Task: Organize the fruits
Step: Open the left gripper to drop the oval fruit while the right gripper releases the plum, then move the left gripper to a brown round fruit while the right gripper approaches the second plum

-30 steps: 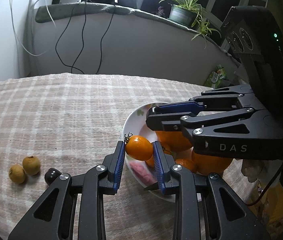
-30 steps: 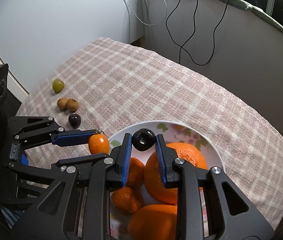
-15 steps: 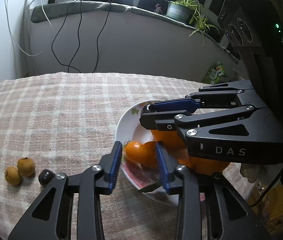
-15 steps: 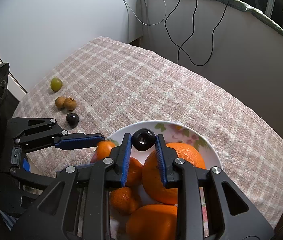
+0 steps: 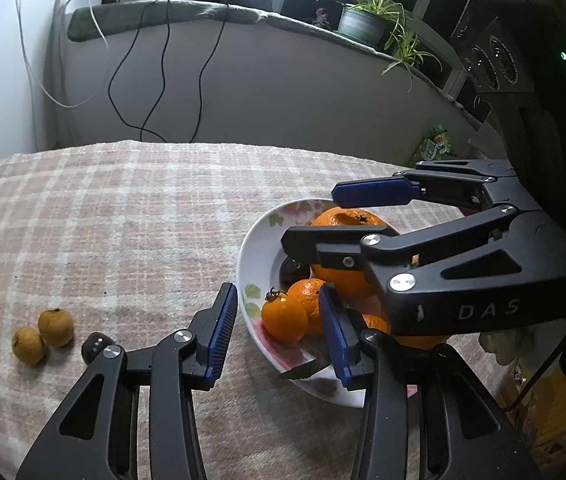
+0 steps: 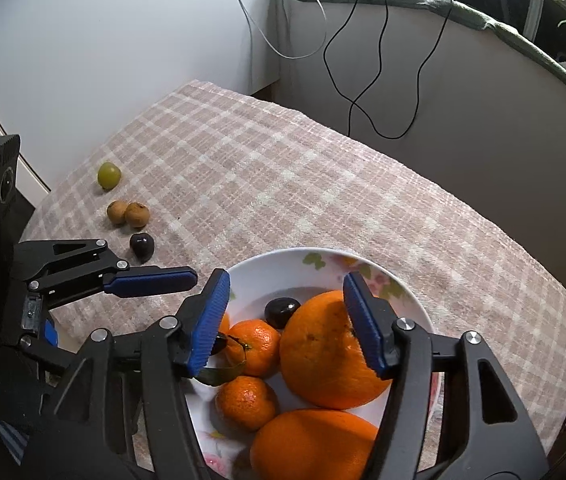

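While both tongs, left [image 5: 279, 334] and right [image 6: 287, 326], have just been opening and hold nothing, the white flowered bowl [image 6: 407, 300] has oranges; four small fruits [image 6: 127, 213] wait on the checked worktop [image 6: 283, 184].

The tablecloth [image 5: 131, 216] filling the middle of the frame is a coarse, matt woven cloth in pink and cream check. At lower right the bowl [image 6: 411, 300] looks like glazed, glossy ceramic with a printed flower pattern. The big orange [image 6: 323, 356] has dimpled, faintly shiny peel. The black gripper fingers [image 5: 187, 364] are matt plastic with bright metal screws and ribbed blue pads, possibly rubber.
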Demonstrator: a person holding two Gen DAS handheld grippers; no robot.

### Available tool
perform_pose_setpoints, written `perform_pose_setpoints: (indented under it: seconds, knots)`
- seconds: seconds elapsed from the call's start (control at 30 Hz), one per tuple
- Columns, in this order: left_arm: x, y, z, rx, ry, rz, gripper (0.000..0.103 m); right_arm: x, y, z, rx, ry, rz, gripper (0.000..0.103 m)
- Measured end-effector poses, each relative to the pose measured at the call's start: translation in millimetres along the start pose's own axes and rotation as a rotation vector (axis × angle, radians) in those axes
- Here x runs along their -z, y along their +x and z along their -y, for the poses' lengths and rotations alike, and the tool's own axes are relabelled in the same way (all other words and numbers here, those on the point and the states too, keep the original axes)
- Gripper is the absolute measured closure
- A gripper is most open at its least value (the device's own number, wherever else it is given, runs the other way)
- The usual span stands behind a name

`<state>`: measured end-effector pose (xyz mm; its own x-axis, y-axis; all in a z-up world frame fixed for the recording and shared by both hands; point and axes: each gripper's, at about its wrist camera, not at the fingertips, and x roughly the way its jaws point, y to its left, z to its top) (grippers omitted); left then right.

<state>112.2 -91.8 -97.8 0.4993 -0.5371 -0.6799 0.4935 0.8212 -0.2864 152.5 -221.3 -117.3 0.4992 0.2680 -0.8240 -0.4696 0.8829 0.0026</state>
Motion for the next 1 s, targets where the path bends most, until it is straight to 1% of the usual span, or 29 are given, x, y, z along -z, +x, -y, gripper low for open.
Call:
perform_pose_setpoints:
  seconds: [0.1,0.17,0.23,0.27,0.4,0.47,0.57,0.63,1.0]
  knots:
    - [1.0,-0.4,0.0,-0.001,-0.001,-0.001,0.061,-0.8,-3.6,0.0,0.005,0.006,0.01,0.033]
    - [1.6,-1.2,0.8,-0.003,0.0,0.001,0.054,-1.3,-5.2,1.0,0.004,0.011,0.015,0.031]
    - [1.1,-1.9,2.2,-0.005,0.001,0.002,0.052,-1.9,-7.0,1.4,0.007,0.014,0.02,0.027]
    - [1.1,-2.0,2.1,-0.007,0.001,0.003,0.048,-2.2,-7.8,1.5,0.009,0.015,0.022,0.026]
    - [1.8,-6.6,4.1,-0.014,0.002,0.013,0.043,-3.3,-10.6,1.1,0.011,0.025,0.03,0.024]
    - [3.2,-9.8,3.1,-0.017,-0.001,0.018,0.037,-4.1,-12.1,1.3,0.008,0.034,0.036,0.021]
    - [3.8,-13.9,0.2,-0.026,-0.006,0.022,0.034,-5.3,-14.3,0.8,0.003,0.044,0.047,0.017]
    - [4.8,-17.4,-3.7,-0.035,-0.014,0.028,0.032,-6.4,-15.1,-0.6,-0.004,0.048,0.051,0.016]
    - [12.2,-41.6,-34.0,-0.084,-0.062,0.058,0.032,-11.4,-14.3,-16.3,-0.032,0.039,0.06,0.015]
